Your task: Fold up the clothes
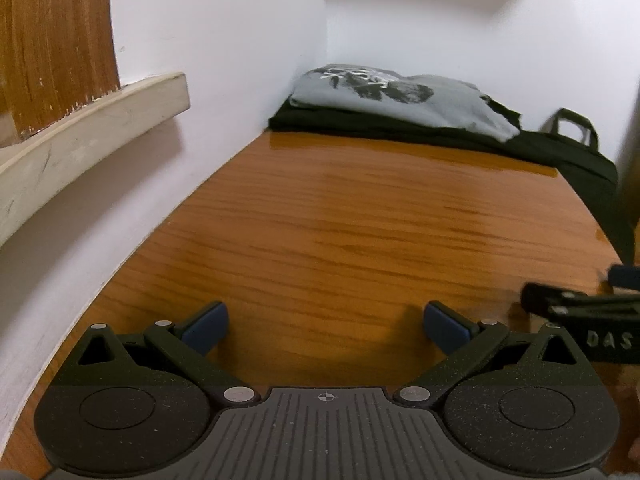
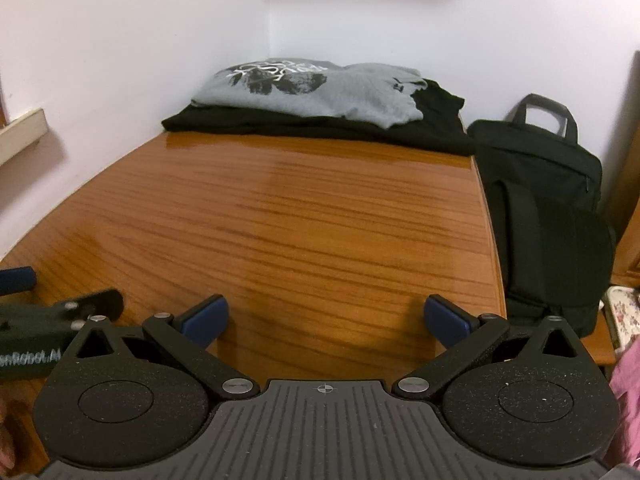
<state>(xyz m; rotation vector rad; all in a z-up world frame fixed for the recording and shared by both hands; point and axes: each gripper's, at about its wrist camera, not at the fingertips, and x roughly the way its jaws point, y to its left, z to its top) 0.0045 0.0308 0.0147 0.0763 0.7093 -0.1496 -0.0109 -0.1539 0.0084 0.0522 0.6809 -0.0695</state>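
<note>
A folded grey T-shirt [image 1: 404, 100] [image 2: 316, 92] with a dark print lies on top of a folded black garment [image 1: 392, 130] [image 2: 320, 128] at the far end of the wooden table [image 1: 360, 232] [image 2: 300, 220], in the corner of the white walls. My left gripper [image 1: 326, 326] hangs open over the near part of the table, nothing between its blue pads. My right gripper [image 2: 326, 322] is open too, empty, beside the left one. Both are far from the clothes. Each gripper shows at the edge of the other's view.
A black laptop bag [image 2: 548, 216] [image 1: 576, 148] stands against the table's right edge. A cream wooden ledge [image 1: 92, 128] juts from the left wall under a brown panel [image 1: 56, 40]. A floral cloth [image 2: 624, 312] and pink fabric [image 2: 628, 376] lie at the right.
</note>
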